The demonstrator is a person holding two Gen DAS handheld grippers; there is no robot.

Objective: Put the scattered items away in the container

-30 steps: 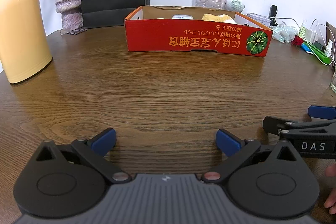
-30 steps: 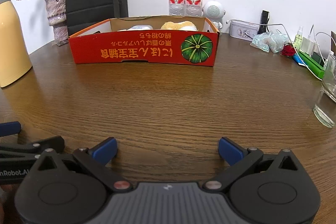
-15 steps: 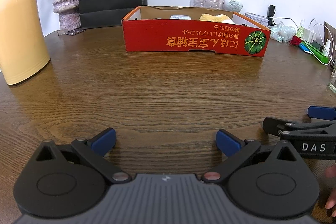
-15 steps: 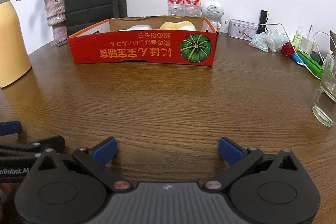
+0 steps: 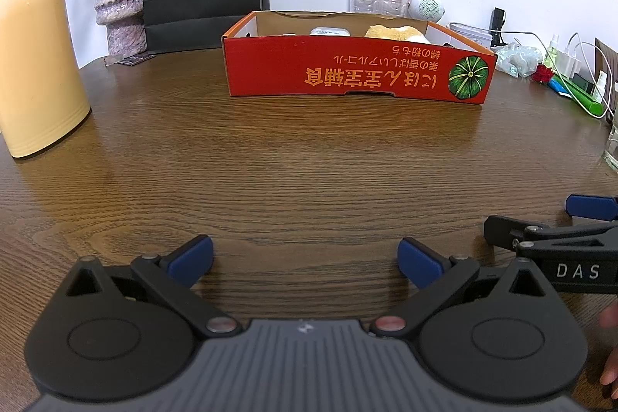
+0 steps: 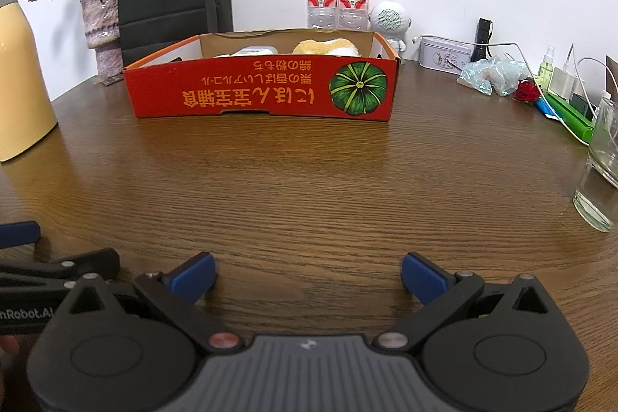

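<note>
At twelve o'clock on the round wooden table [image 5: 309,161] sits the red cardboard box [image 5: 355,74], open-topped, with a yellow plush item [image 5: 396,33] and a white case [image 5: 330,31] inside near its far wall. Low over the near edge, the left gripper [image 5: 305,259] has its blue-tipped jaws spread wide with nothing between them; the right gripper [image 6: 309,275], just beside it at three o'clock, is likewise agape and empty. A yellow flask [image 5: 34,37] stands at ten o'clock, a drinking glass [image 6: 598,172] at two o'clock.
</note>
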